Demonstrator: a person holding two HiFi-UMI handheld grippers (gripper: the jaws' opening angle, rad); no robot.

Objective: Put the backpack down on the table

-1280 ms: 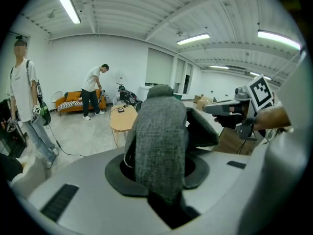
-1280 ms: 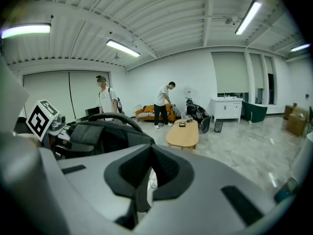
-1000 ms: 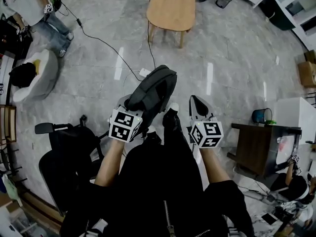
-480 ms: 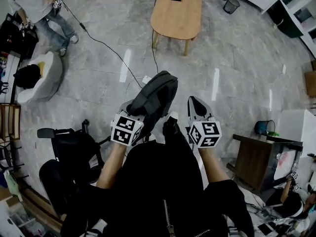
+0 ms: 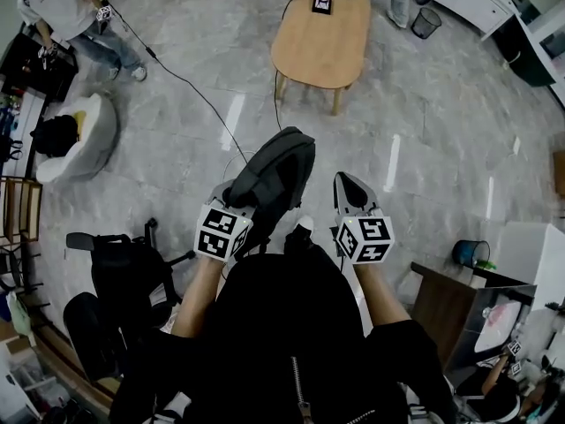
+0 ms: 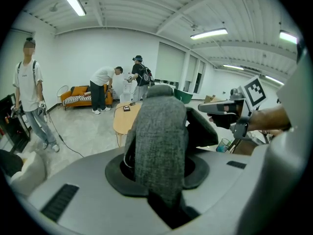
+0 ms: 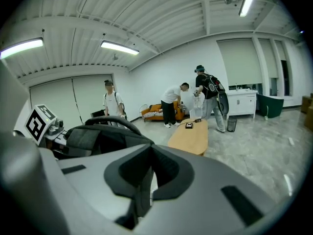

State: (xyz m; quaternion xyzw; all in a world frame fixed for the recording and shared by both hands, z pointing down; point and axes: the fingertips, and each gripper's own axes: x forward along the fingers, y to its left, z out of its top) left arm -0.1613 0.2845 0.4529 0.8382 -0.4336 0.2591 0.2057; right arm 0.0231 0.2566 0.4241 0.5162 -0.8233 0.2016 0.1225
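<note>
Grey marble floor (image 5: 177, 140), open workroom. Left claw (image 6: 161, 190) clamped on grey fabric of backpack (image 5: 275, 168). Backpack hangs in air ahead of person's torso, above floor, well short of desk. Right claw (image 7: 143, 182) with pads together, nothing between them, just right of backpack. Oval wooden desk (image 5: 322, 47) stands ahead, small black device (image 5: 322, 4) with cable at its far end.

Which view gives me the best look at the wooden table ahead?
The head view: the whole oval top of the table shows from above. The left gripper view has the backpack covering most of it; the right gripper view shows it low and foreshortened, past the jaws.
</note>
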